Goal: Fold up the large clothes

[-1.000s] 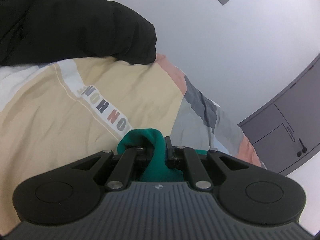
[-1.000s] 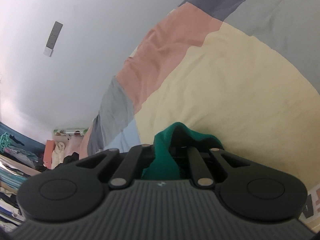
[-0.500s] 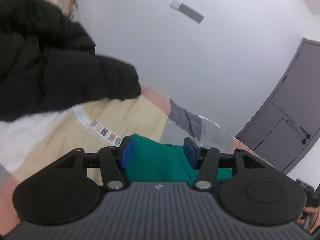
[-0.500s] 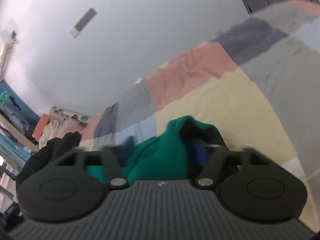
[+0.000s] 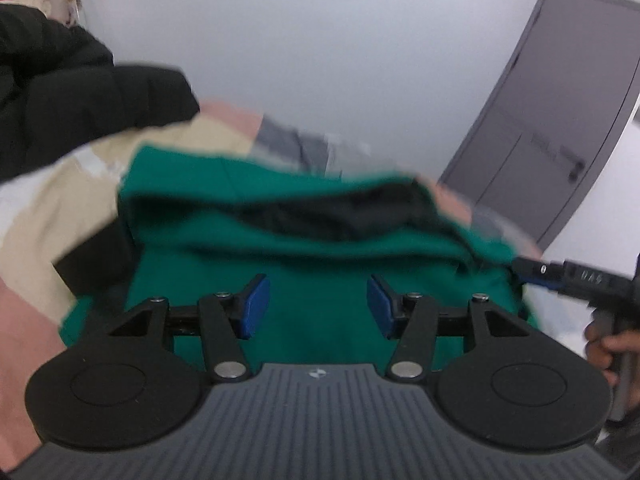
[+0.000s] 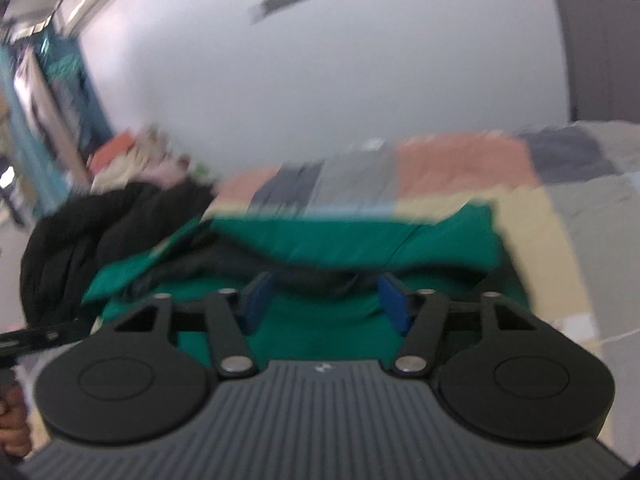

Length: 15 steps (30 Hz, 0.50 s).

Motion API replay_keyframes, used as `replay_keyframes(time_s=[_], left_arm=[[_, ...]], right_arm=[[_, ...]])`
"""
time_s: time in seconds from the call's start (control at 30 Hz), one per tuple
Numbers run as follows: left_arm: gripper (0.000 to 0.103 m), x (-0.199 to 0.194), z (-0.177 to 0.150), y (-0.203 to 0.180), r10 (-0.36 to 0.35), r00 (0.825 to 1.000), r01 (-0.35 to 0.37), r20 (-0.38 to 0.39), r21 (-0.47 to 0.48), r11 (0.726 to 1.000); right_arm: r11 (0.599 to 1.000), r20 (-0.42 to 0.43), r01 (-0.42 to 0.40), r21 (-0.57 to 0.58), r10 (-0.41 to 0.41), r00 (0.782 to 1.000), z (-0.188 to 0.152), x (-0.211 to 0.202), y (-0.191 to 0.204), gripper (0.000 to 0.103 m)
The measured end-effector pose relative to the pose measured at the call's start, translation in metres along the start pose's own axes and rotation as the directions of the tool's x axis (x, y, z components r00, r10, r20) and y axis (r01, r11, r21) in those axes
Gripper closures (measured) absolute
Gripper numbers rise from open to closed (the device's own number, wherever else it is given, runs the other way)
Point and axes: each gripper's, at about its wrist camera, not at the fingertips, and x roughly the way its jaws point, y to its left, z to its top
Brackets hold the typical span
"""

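The patchwork bedspread (image 5: 36, 216) carries the green garment (image 5: 320, 256), which lies just ahead of both claws with one layer doubled over, its dark lining showing along the fold; I judge one fold made, with more folding and smoothing left. Its long axis runs crosswise to both claws, the open fold edge facing them. A black jacket (image 5: 80, 112) sits ahead to the left. The left claw (image 5: 318, 306) stands released, empty. The right claw (image 6: 324, 300) is closing, its pads gripping nothing.
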Motion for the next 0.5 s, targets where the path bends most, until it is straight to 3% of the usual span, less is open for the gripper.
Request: replay_keyframes(time_s=[0.1,0.17,0.4,0.5], left_arm=[[0.044,0.024,-0.005,0.004,0.066,0.997,-0.065,-0.036,0.018,0.998],[0.044,0.034,-0.005,0.009,0.089,0.996,-0.088,-0.032,0.018,0.996],[0.044,0.065,0.021,0.025,0.121,0.993,-0.121,0.001,-0.049,0.991],[0.044,0.074,0.031,0.035,0.130,0.991,-0.128,0.024,-0.077,0.989]], right_arm=[[0.999,-0.105,0.008,-0.037,-0.012,0.994,-0.010,0.024,0.015,0.069],[0.996,-0.148,0.060,-0.072,-0.071,0.986,-0.017,0.041,0.020,0.073],[0.990,-0.098,0.139,-0.037,-0.142,0.985,0.000,0.090,0.009,0.075],[0.984,-0.064,0.157,-0.079,-0.162,0.985,0.009,0.104,0.007,0.075]])
